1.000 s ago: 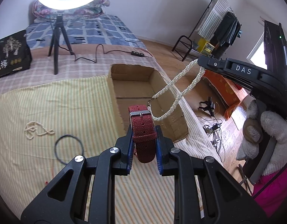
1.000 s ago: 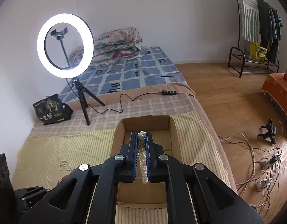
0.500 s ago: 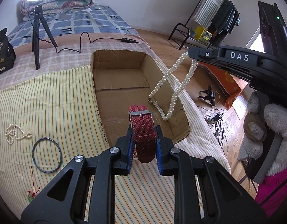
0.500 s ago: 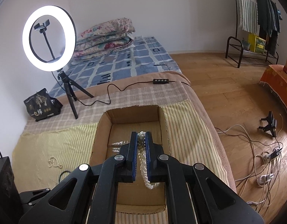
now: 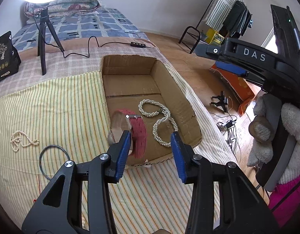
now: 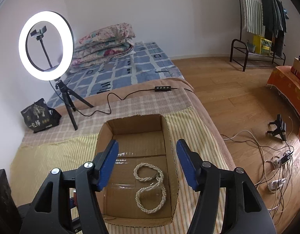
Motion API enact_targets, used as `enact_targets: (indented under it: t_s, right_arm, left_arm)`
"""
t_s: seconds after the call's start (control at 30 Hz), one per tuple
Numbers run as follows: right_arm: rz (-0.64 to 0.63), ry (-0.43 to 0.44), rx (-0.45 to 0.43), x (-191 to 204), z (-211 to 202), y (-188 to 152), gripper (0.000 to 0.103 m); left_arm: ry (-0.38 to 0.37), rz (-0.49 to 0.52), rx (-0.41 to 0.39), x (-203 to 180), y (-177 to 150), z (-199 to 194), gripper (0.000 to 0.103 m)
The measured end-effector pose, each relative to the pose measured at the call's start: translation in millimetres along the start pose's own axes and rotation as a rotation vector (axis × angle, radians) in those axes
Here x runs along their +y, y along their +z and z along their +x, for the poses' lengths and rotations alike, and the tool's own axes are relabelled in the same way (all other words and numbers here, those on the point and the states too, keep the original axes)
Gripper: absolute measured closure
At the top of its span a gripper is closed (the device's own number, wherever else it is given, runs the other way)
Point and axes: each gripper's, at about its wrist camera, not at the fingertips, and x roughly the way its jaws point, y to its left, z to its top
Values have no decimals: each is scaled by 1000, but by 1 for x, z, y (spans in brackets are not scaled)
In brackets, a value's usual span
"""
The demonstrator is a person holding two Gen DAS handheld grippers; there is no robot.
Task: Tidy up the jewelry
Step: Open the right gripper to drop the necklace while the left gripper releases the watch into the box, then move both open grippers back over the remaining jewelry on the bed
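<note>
Left tongs (image 5: 150, 146): spread wide, holding nothing, hovering over the near end of the cardboard box (image 5: 177, 85). Right tongs (image 6: 148, 161): likewise wide apart and empty, poised above the same box, looking down into it.

Red watch (image 5: 137, 134): inside the box at its near left corner, strap curled into a loop and standing on edge, apparently propped against the left wall. Buckle at the top of the loop, facing away toward the far end. The left blue pad overlaps it in view; contact cannot be told, but the gap between pads says it is free. From the right wrist view the watch is hidden behind the left finger.

Twisted pearl necklace (image 6: 150, 187): flat on the box floor, right of the watch, fallen into a loose figure-eight. Long axis runs roughly along the box length, small loop toward the far end, larger loop toward the near wall.

Judgement: both pieces lie where open tongs would let them drop, which fits sorting into the box.

Outside the box, on the striped bed cover (image 5: 52, 105) to the left: a small pearl strand (image 5: 23, 141) in a heap, and a thin dark bangle (image 5: 54, 160) lying flat. Probably next in line.
</note>
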Motion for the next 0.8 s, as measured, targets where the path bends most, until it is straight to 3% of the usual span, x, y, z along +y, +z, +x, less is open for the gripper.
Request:
enact_targets:
  t_s: [0.13, 0.53, 0.8]
  right_arm:
    - [15, -5, -14, -1, -3, 1, 42]
    - [22, -11, -20, -2, -7, 1, 42]
    - [21, -22, -34, 6, -21, -6, 42]
  left_arm:
    - [-66, -3, 20, 2, 3, 1, 50]
    - [-18, 18, -4, 2, 1, -11, 50]
    - [57, 62, -48, 19, -4, -43, 50]
